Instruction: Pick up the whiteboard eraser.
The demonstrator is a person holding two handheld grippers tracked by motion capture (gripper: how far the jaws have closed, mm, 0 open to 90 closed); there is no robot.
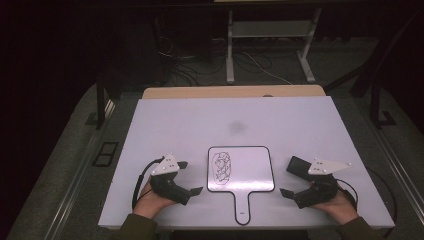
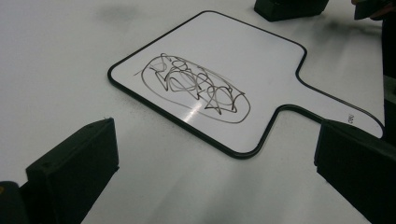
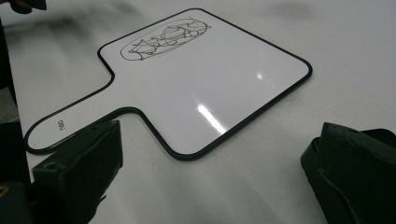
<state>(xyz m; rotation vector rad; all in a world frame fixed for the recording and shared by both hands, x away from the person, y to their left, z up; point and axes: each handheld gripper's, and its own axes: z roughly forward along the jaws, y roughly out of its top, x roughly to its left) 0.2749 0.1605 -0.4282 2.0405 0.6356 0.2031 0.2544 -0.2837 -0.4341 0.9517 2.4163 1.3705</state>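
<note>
A paddle-shaped whiteboard [image 1: 250, 170] [image 2: 261, 60] [image 3: 210, 79] with a black rim lies flat on the white table, its handle [image 1: 242, 205] pointing toward the person. A black scribble [image 1: 221, 166] [image 2: 196, 86] [image 3: 163, 39] inside an oval covers its left half. My left gripper [image 1: 191, 177] [image 2: 215, 140] rests left of the board, open, with bare table and the board's edge between its jaws. To the right of the board my right gripper [image 1: 290, 178] [image 3: 217, 140] is open wide, holding nothing. A black block [image 1: 298, 165] sits at its far jaw; I cannot tell whether it is separate.
The white table top [image 1: 200, 120] carries a faint grey smudge [image 1: 236, 127] beyond the board. A wooden edge [image 1: 232, 91] runs behind it. Farther back, on the dark floor, are cables and a metal stand's legs [image 1: 230, 55].
</note>
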